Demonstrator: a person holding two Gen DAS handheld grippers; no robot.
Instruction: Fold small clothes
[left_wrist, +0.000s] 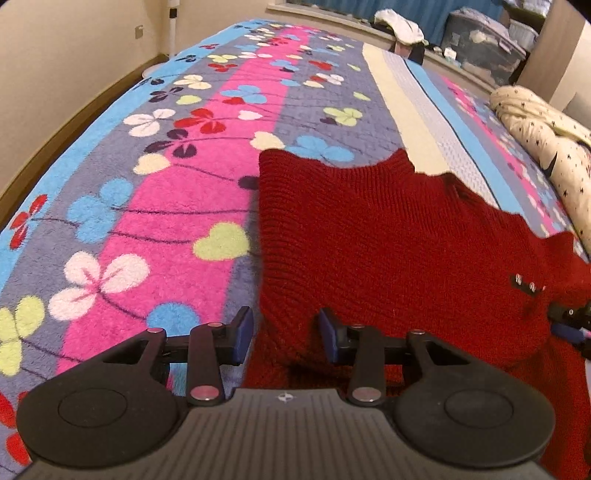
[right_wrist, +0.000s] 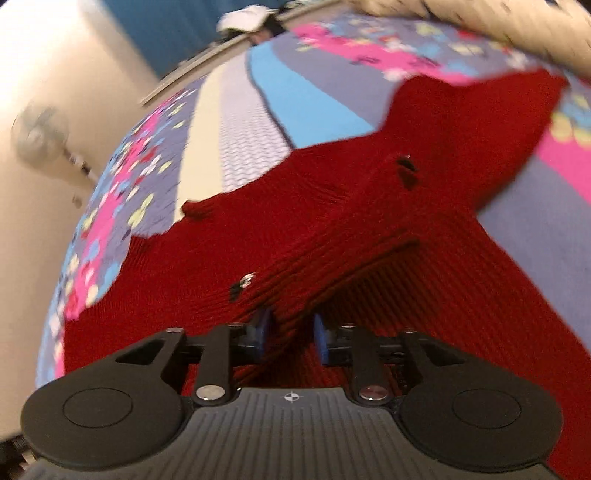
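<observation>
In the left wrist view, the left gripper (left_wrist: 286, 334) is seen with its blue pads apart, and the edge of the red knitted sweater (left_wrist: 388, 236) lies loose between them, not squeezed. In the right wrist view, a raised fold of the red knitted sweater (right_wrist: 332, 236) is pinched in the right gripper (right_wrist: 290, 338). The fluffy flowered blanket (left_wrist: 155, 206) is spread underneath. Only the left view shows a cream star-dotted cloth (left_wrist: 543, 140) far off. No writing can be read.
</observation>
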